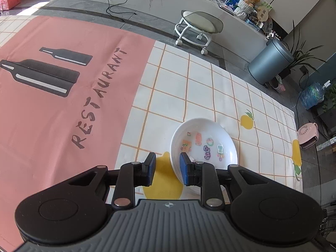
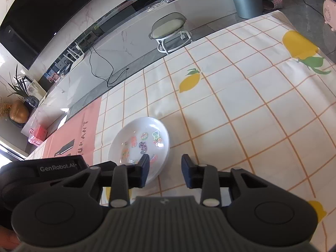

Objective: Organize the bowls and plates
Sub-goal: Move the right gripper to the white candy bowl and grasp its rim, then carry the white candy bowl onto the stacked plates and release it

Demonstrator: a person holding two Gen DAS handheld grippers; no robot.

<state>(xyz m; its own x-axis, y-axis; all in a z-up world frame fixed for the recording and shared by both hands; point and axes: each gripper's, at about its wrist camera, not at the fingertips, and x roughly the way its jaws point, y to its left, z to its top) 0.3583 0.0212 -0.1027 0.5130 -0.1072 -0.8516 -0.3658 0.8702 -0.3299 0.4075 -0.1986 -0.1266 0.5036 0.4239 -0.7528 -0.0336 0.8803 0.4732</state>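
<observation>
A white bowl (image 1: pixel 206 134) with several coloured stickers inside rests on the lemon-print checked tablecloth (image 1: pixel 189 88). My left gripper (image 1: pixel 168 164) straddles its near-left rim, one blue pad (image 1: pixel 183 168) inside the bowl and the other outside over a yellow lemon. A gap shows between the pads, and the outer pad is clear of the rim. In the right wrist view the same bowl (image 2: pixel 147 132) lies ahead on the left. My right gripper (image 2: pixel 166 167) straddles its right rim, left finger (image 2: pixel 145 168) over the inside, right finger over the cloth. Both grippers are open.
A pink RESTAURANT mat (image 1: pixel 63 96) covers the table to the left of the bowl. Beyond the table's far edge stand a wheeled stool (image 1: pixel 197 27), a grey bin (image 1: pixel 268 63) and a pink heater (image 1: pixel 307 133). The left tool's black housing (image 2: pixel 56 168) sits close beside my right gripper.
</observation>
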